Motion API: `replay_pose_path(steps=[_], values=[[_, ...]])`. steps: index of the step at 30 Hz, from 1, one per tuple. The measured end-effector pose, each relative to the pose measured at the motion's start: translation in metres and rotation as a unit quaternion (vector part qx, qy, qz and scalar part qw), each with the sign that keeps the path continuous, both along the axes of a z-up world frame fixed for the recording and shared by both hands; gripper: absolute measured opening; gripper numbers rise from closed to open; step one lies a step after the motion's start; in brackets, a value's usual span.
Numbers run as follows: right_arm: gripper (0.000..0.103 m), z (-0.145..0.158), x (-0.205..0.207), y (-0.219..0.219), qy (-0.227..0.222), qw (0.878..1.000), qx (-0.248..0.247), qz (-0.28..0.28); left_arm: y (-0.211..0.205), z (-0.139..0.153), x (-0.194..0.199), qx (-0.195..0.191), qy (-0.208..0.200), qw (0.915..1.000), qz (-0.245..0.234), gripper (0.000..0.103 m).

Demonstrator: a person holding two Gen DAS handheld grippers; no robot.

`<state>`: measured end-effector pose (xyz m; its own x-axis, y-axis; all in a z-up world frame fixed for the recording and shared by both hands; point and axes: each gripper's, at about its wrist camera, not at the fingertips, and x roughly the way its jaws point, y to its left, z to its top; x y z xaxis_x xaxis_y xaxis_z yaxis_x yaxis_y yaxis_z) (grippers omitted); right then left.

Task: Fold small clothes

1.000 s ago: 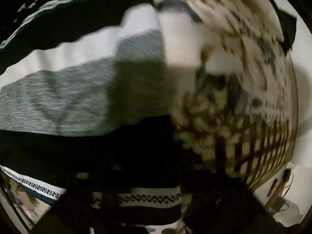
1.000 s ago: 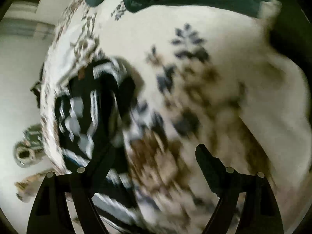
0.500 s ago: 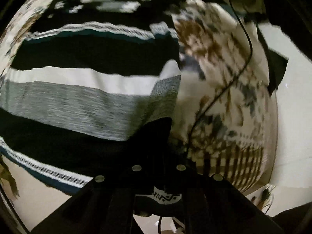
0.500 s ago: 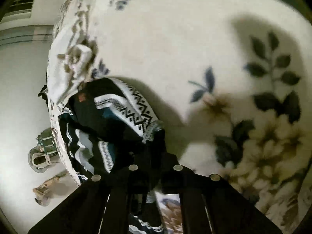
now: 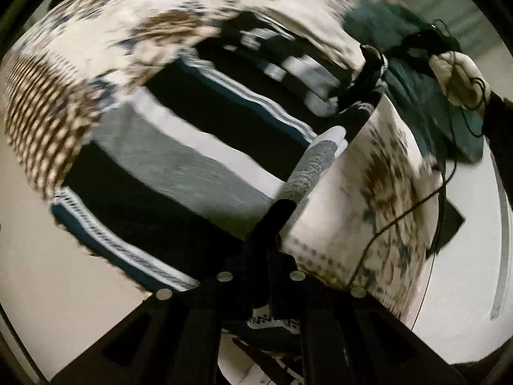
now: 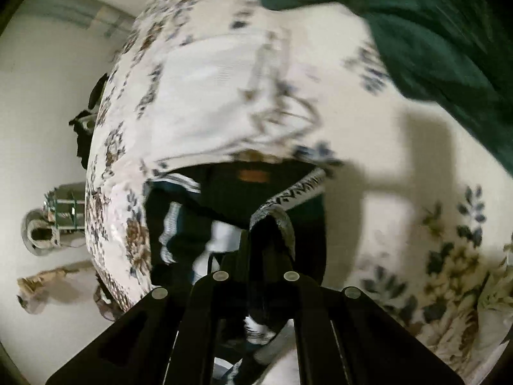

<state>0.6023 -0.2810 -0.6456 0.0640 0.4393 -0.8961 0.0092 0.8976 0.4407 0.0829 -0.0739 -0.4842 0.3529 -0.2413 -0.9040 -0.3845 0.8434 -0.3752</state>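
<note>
**Both tools pinch the striped sweater over the bed**

Left wrist view: the left tool [image 5: 277, 224] sits at the lower centre of the frame, its fingers pressed together on an edge of the striped sweater [image 5: 179, 160]. The sweater, banded in black, grey, white and teal, spreads from the lower left up to the centre right, across the flowered bedspread [image 5: 96, 32]. At the upper right, a gloved hand [image 5: 458, 77] holds the right tool, which grips the sweater's far edge. Beside it lies a dark green cloth [image 5: 416, 73], and a thin black cable [image 5: 400, 221] hangs down the right side.

Right wrist view: the right tool [image 6: 256, 240] at the lower centre is pressed together, pinching a fold of the sweater [image 6: 198, 218], which bunches at the centre and left of centre. A white garment [image 6: 218, 96] lies above it on the bedspread [image 6: 400, 224]. The green cloth [image 6: 433, 38] fills the upper right. The picture is blurred.
</note>
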Motion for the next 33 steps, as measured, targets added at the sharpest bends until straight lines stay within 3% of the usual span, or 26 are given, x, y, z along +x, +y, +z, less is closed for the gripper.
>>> replay_pose_path(steps=[4,8,12,18,21,23,24,25,26,28,33], values=[[0.005,0.018,0.013,0.080,-0.014,0.999,-0.023,0.024,0.065,-0.009,-0.014,-0.024,0.003,0.9984,0.052,0.004],[0.005,0.018,0.030,0.173,-0.021,0.997,-0.057,0.051,0.118,-0.022,-0.022,-0.044,0.011,0.9957,0.081,0.004],[0.004,-0.005,0.046,0.271,-0.024,0.990,-0.110,0.080,0.170,-0.041,-0.024,-0.055,0.017,0.9945,0.088,0.004],[0.004,-0.059,0.059,0.367,-0.010,0.979,-0.175,0.100,0.220,-0.075,-0.025,-0.069,0.039,0.9930,0.088,0.004],[0.005,-0.090,0.064,0.390,0.022,0.976,-0.188,0.104,0.239,-0.107,-0.025,-0.106,0.075,0.9880,0.083,0.007],[0.014,-0.099,0.063,0.391,0.040,0.980,-0.173,0.094,0.251,-0.118,-0.029,-0.124,0.091,0.9835,0.094,0.011],[0.031,-0.097,0.059,0.390,0.045,0.982,-0.157,0.092,0.259,-0.120,-0.033,-0.130,0.098,0.9815,0.101,0.016],[0.046,-0.092,0.055,0.387,0.045,0.985,-0.140,0.089,0.269,-0.120,-0.038,-0.135,0.100,0.9799,0.107,0.027],[0.054,-0.082,0.044,0.381,0.041,0.988,-0.123,0.086,0.276,-0.118,-0.042,-0.139,0.093,0.9798,0.109,0.045],[0.055,-0.061,0.016,0.369,0.028,0.989,-0.110,0.100,0.287,-0.110,-0.048,-0.136,0.084,0.9808,0.112,0.063],[0.055,-0.041,-0.099,0.308,0.037,0.984,-0.120,0.126,0.289,-0.109,-0.037,-0.140,0.086,0.9835,0.077,0.063]])
